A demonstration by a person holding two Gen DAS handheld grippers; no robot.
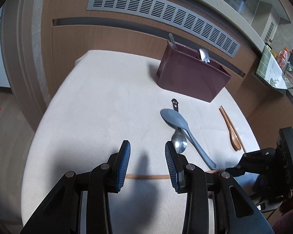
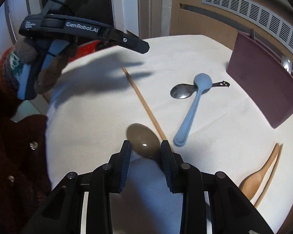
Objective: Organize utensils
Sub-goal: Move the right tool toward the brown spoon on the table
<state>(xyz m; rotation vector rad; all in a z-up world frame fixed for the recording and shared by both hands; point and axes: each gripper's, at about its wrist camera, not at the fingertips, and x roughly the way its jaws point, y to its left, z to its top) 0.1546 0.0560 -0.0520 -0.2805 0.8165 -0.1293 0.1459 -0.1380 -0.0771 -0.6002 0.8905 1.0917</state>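
Utensils lie loose on a cloth-covered tabletop (image 1: 99, 101), both claws over it.

Left wrist view: the left claw (image 1: 147, 146) is spread with nothing between its pads, above bare cloth. A blue spoon (image 1: 182, 130) lies at 1 o'clock from it, its bowl over the handle of a steel spoon (image 1: 179, 141). A wooden spoon (image 1: 232, 132) lies at 2 o'clock, the maroon holder (image 1: 191, 78) at 1 o'clock further off, with two utensils standing in it. Right wrist view: the right claw (image 2: 146, 145) is spread, its pads either side of a brown spoon (image 2: 143, 141); whether they touch it I cannot tell. A chopstick (image 2: 140, 101) runs toward 11 o'clock. The blue spoon lies at 1 o'clock, the holder (image 2: 263, 89) at 2 o'clock.
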